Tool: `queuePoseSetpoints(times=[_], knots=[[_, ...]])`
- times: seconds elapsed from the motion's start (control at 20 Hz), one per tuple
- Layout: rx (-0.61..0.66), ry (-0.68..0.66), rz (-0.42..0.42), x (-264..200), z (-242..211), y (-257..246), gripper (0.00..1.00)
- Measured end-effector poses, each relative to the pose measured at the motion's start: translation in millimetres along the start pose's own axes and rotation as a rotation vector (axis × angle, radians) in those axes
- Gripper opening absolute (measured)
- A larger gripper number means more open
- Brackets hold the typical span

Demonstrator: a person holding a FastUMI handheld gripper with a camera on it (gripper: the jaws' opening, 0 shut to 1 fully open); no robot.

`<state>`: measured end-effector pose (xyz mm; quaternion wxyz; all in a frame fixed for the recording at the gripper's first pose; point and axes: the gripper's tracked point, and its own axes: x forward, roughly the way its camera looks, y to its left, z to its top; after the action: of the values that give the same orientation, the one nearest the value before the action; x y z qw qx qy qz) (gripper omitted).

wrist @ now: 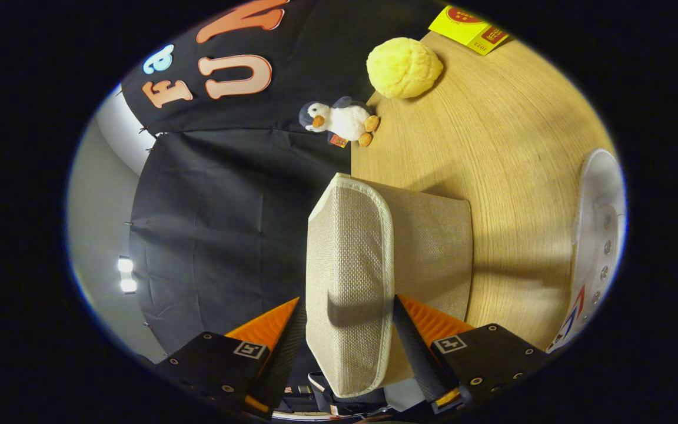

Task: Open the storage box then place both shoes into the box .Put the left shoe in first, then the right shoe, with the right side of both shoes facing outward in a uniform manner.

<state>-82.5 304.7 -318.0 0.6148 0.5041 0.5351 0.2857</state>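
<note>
The whole view is rolled on its side, with the wooden table [492, 141] standing on the right. The beige woven storage box [433, 253] rests on it just ahead of the fingers. Its lid flap [348, 247], edged with pale piping, is lifted away from the box body and runs between my fingers. My gripper [348, 306] is shut on this flap, one finger pressing each side. A white shoe [601, 235] with eyelets and a red and blue mark lies on the table beyond the box, partly cut off. The inside of the box is hidden.
A small penguin plush [342, 121] sits at the table's edge against the black cloth wall. A yellow fluffy ball [404, 68] lies beside it, and a yellow booklet [468, 26] farther along. Bare wood stretches between the box and the shoe.
</note>
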Motion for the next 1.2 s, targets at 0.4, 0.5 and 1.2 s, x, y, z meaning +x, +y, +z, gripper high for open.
queuePoseSetpoints(times=[0.4, 0.5, 1.2], knots=[[-0.015, 0.007, -0.051, -6.4, -3.9, -10.5, 0.67], [-0.014, 0.003, -0.054, -6.4, -2.0, -10.2, 0.60], [0.084, 0.015, 0.084, -5.6, -2.8, 8.3, 0.53]])
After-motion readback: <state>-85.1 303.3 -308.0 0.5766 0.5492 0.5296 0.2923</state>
